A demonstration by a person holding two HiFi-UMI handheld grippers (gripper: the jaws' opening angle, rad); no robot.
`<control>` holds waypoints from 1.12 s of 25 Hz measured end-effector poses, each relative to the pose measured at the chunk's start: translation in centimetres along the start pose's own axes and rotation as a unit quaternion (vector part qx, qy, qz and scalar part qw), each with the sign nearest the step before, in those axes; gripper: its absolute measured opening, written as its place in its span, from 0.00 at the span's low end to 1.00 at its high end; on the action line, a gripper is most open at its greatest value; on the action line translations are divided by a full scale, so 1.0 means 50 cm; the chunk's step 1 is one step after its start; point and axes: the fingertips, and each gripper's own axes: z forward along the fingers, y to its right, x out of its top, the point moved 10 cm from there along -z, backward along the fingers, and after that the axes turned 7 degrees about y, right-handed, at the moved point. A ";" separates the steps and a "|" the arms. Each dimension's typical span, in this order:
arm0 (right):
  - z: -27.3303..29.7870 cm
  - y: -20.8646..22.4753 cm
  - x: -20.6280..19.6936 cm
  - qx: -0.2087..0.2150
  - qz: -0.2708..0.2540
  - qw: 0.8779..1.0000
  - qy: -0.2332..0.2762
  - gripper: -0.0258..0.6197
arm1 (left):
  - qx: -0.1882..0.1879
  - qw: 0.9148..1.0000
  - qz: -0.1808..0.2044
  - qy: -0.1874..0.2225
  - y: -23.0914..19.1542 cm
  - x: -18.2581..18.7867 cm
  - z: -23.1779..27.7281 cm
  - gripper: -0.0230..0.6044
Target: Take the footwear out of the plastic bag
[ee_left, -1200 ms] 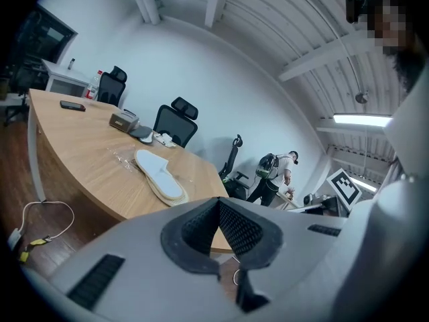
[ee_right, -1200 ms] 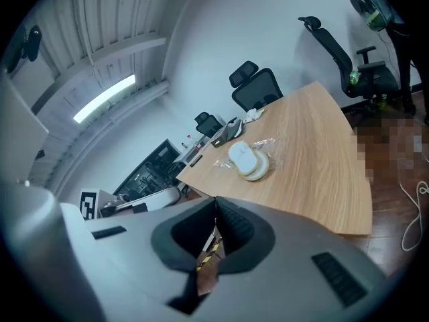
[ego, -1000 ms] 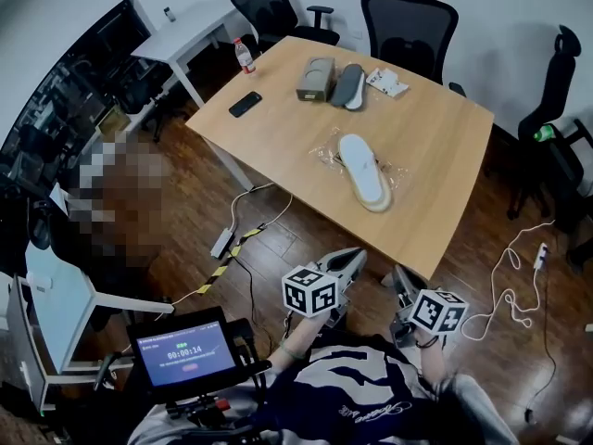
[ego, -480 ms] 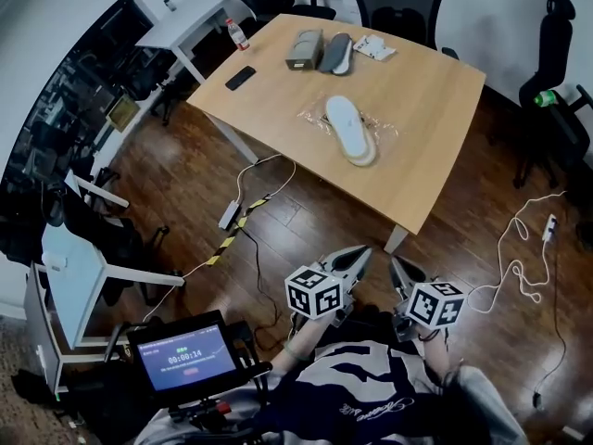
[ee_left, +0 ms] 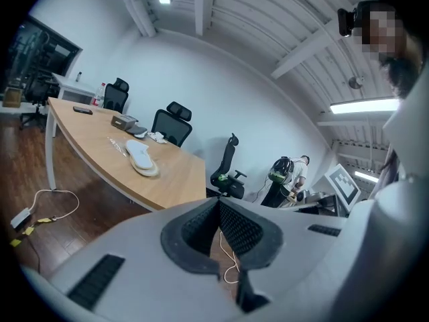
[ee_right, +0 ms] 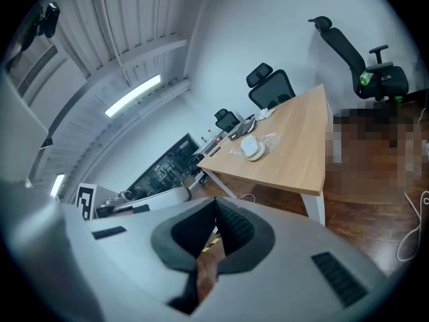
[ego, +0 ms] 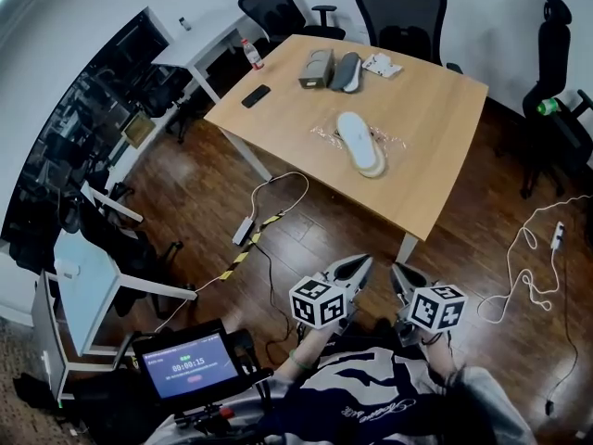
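Observation:
A pair of white slippers (ego: 361, 144) lies stacked inside a clear plastic bag (ego: 326, 134) in the middle of the wooden table (ego: 435, 174). The left gripper view shows the slippers (ee_left: 141, 158) far off, and so does the right gripper view (ee_right: 253, 147). Both grippers hang close to the person's body over the wooden floor, well short of the table. My left gripper (ego: 359, 261) is shut with nothing between its pads (ee_left: 201, 223). My right gripper (ego: 397, 270) is shut and empty too, its jaws closed tip to tip in its own view (ee_right: 216, 205).
At the table's far end lie a beige slipper (ego: 317, 68), a grey slipper (ego: 347, 70), a white packet (ego: 382, 63), a black phone (ego: 256, 95) and a bottle (ego: 248, 54). Office chairs (ego: 403, 17) ring the table. Cables (ego: 278, 193) and a power strip (ego: 245, 231) lie on the floor.
The view has shifted so the table sits a little farther up and away. Both grippers stay shut and near the body, hardly moved.

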 end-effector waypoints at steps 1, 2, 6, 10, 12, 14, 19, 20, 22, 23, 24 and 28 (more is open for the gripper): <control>0.003 -0.001 0.000 0.001 -0.001 1.000 0.001 0.02 | 0.002 1.000 0.006 0.000 -0.002 0.000 -0.006 0.04; 0.007 -0.003 -0.001 0.001 -0.003 1.000 0.002 0.02 | 0.005 1.000 0.010 0.000 -0.005 -0.001 -0.014 0.04; 0.020 -0.019 -0.009 0.004 0.000 1.000 0.004 0.02 | 0.017 1.000 0.011 0.006 -0.022 -0.002 -0.046 0.04; 0.026 -0.049 -0.024 0.011 -0.003 1.000 -0.001 0.02 | 0.023 1.000 0.008 0.016 -0.033 0.003 -0.080 0.04; 0.034 -0.065 -0.030 0.012 -0.011 1.000 -0.005 0.02 | 0.021 1.000 0.007 0.019 -0.039 0.002 -0.094 0.04; 0.034 -0.089 -0.032 0.012 -0.019 1.000 -0.006 0.02 | 0.016 1.000 0.009 0.022 -0.039 0.006 -0.112 0.04; 0.029 -0.110 -0.037 0.007 -0.030 1.000 -0.003 0.02 | 0.010 0.999 0.009 0.035 -0.042 0.013 -0.126 0.04; 0.029 -0.111 -0.038 0.006 -0.031 0.999 -0.003 0.02 | 0.010 0.999 0.007 0.037 -0.045 0.013 -0.127 0.04; 0.028 -0.117 -0.041 0.004 -0.033 0.999 -0.006 0.02 | 0.009 0.999 0.003 0.037 -0.049 0.012 -0.129 0.04; 0.028 -0.119 -0.041 0.003 -0.034 0.999 -0.007 0.02 | 0.008 0.999 0.001 0.036 -0.051 0.011 -0.130 0.04; 0.029 -0.121 -0.042 0.002 -0.035 0.999 -0.009 0.02 | 0.007 0.999 -0.001 0.034 -0.052 0.010 -0.130 0.04; 0.032 -0.119 -0.042 -0.001 -0.039 0.999 -0.010 0.02 | 0.001 0.999 -0.003 0.035 -0.056 0.008 -0.123 0.04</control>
